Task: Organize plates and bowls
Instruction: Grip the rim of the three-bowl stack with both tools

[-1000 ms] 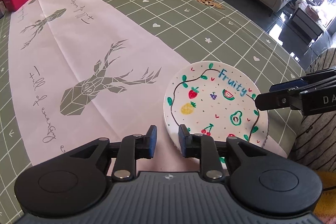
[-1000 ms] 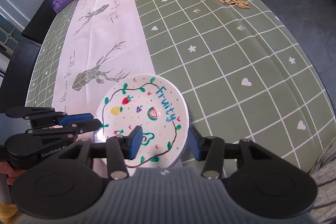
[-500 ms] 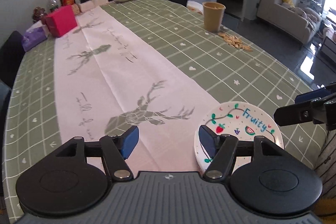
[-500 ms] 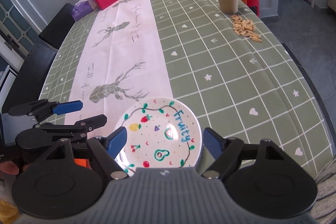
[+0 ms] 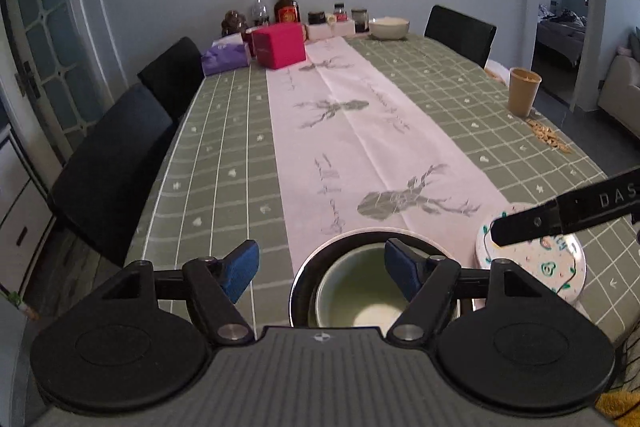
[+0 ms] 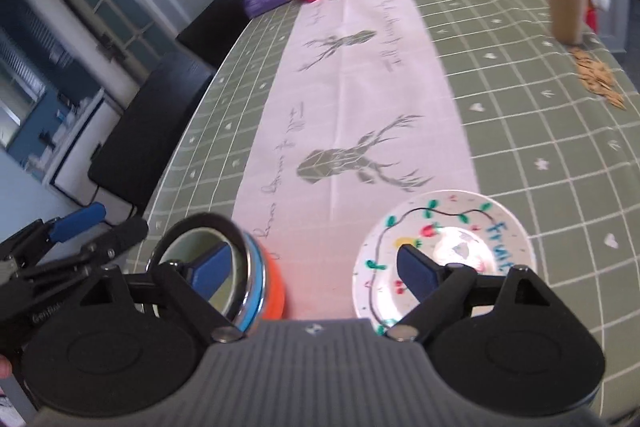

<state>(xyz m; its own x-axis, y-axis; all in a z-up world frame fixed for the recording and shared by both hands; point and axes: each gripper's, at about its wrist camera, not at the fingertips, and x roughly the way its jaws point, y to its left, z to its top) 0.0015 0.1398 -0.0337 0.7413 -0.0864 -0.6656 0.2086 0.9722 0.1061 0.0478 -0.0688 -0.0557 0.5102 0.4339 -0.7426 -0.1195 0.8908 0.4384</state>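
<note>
Resting flat, white plate (image 6: 506, 227) with painted fruit and blue lettering, both grippers' fingers wide, just opened, empty

A white plate (image 6: 442, 255) painted with small fruits, a green-leafed vine and the blue word "Fruity" lies flat on the near end of the table, half on the pale runner, half on the green checked cloth. Beside it, to the left, stands a stack of bowls (image 6: 240, 267): a pale green one nested inside a shiny metal one, with blue and orange sides showing below.
</note>
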